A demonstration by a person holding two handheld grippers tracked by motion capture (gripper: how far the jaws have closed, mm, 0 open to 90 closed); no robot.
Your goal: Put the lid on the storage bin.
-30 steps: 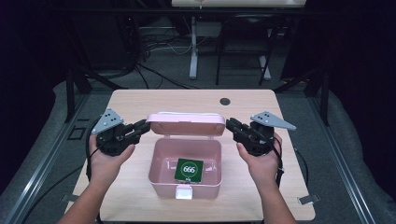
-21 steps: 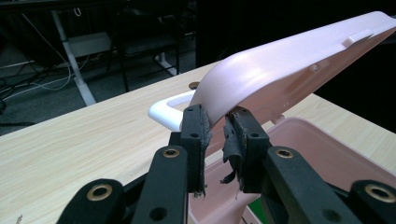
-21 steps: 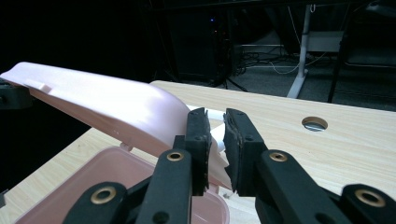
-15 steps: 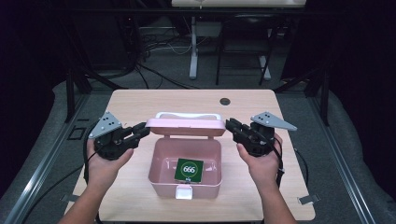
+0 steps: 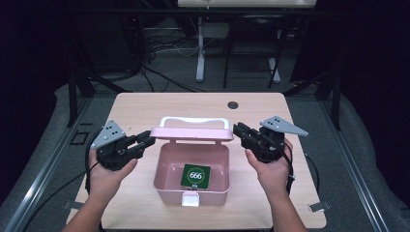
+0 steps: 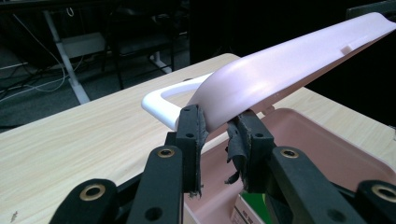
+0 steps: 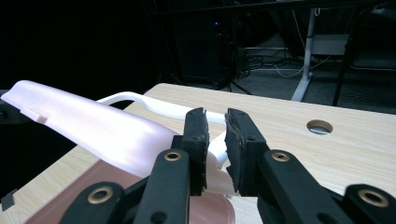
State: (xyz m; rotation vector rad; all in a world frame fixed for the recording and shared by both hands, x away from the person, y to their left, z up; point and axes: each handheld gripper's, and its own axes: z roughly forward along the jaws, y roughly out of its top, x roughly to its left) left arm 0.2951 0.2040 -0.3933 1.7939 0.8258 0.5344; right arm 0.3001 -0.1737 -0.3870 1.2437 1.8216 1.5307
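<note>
Our left gripper [image 6: 215,135] pinches the lid [image 5: 192,133] corner; our right gripper [image 7: 215,135], nearly closed, holds nothing. The lid seems light, stiff, slippery; corners suit.

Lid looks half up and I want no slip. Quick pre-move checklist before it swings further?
1. Left tool on lid corner: ok, jaws pinch the edge.
2. Right tool on the other lid corner: cannot tell, jaws near-closed beside it.
3. Box square on table: ok.
4. Green card flat inside box, below lid's path: ok.
5. White handle free behind lid: ok.
</note>
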